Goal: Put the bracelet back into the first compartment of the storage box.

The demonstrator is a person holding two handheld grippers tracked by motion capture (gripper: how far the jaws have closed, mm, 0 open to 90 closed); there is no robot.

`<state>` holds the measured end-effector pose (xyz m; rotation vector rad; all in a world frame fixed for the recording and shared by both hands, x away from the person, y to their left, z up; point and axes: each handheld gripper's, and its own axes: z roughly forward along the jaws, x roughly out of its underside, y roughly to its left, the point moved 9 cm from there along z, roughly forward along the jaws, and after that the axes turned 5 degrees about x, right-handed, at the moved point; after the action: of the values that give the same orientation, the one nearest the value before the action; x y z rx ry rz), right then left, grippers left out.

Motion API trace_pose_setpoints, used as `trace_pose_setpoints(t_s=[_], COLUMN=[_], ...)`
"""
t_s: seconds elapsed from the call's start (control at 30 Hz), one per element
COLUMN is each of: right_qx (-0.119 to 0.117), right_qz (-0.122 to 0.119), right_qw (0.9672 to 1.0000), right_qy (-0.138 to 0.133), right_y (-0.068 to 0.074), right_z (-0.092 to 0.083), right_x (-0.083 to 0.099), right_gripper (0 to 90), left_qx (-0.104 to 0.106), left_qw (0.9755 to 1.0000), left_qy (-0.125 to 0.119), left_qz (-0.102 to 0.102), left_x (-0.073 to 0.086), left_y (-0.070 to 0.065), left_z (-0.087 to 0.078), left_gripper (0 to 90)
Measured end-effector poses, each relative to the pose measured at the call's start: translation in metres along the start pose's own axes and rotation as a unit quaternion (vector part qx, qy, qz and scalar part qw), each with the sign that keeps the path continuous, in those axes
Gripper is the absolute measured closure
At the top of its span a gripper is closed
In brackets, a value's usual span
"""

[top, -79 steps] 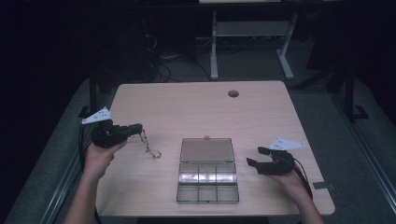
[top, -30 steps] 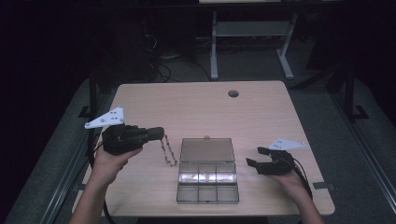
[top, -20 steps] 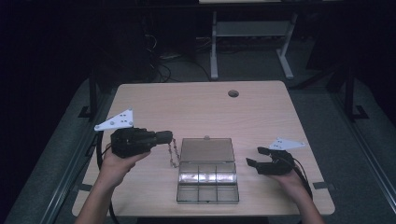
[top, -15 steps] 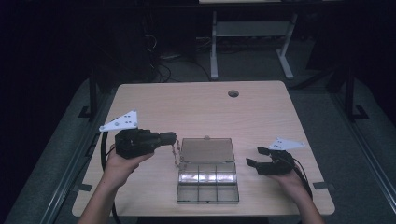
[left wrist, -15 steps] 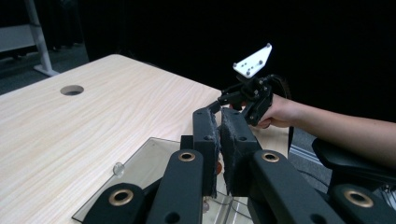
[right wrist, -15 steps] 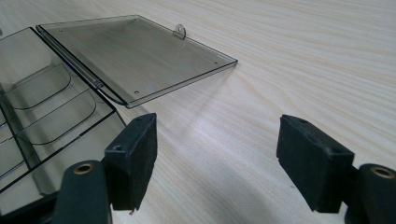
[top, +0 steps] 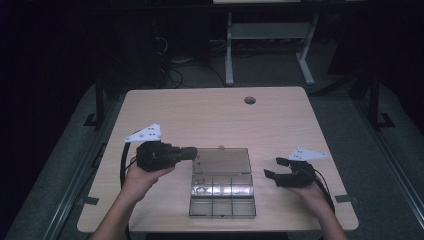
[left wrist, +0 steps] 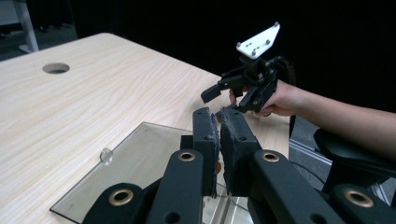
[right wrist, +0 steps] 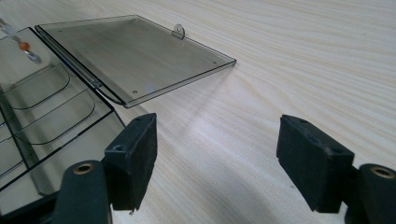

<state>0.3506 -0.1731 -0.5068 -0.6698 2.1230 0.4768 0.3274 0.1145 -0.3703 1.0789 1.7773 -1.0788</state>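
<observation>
1. Chain [top: 196, 170], thin and beaded, hangs from the left gripper [top: 192, 153] at the left edge of the clear box [top: 222, 210]; in the high view it is a faint line, hard to follow against the glassy lid.
2. Its long axis runs roughly straight down from the jaws toward the box's rear left compartment. In the right gripper view a short stretch with an orange bead [right wrist: 24, 45] shows over that corner; the rest is cut off by the frame's edge.
3. In the left gripper view the two black jaws are clenched nearly pad to pad. The chain between them is hidden by the pads, apart from a small orange speck low in the gap.
4. The box sits at the near middle of the wooden table [top: 210, 115], its hinged lid [right wrist: 135, 56] laid open flat behind it, long side running left to right.
5. The right gripper [top: 273, 167] rests on the table just right of the box, jaws released and wide apart, with bare wood between them.
6. The round hole [top: 250, 100] lies far back on the tabletop, well apart from everything else.
</observation>
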Motion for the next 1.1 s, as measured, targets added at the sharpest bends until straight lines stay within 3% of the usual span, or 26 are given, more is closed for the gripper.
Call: trace_pose_setpoints(t_s=[0.3, 1.1], right_qx=[0.0, 0.0], right_qz=[0.0, -0.001], right_qw=[1.0, 1.0], right_qy=[0.001, 0.0], right_y=[0.0, -0.001], right_z=[0.0, 0.0], right_x=[0.0, 0.0], right_gripper=[28.6, 28.7], left_qx=[-0.003, 0.006], left_qw=[0.9997, 0.9977], left_qy=[0.015, 0.057], left_qz=[-0.017, -0.037], left_x=[0.013, 0.042], left_y=[0.01, 0.015], left_z=[0.009, 0.026], left_gripper=[84.8, 84.9])
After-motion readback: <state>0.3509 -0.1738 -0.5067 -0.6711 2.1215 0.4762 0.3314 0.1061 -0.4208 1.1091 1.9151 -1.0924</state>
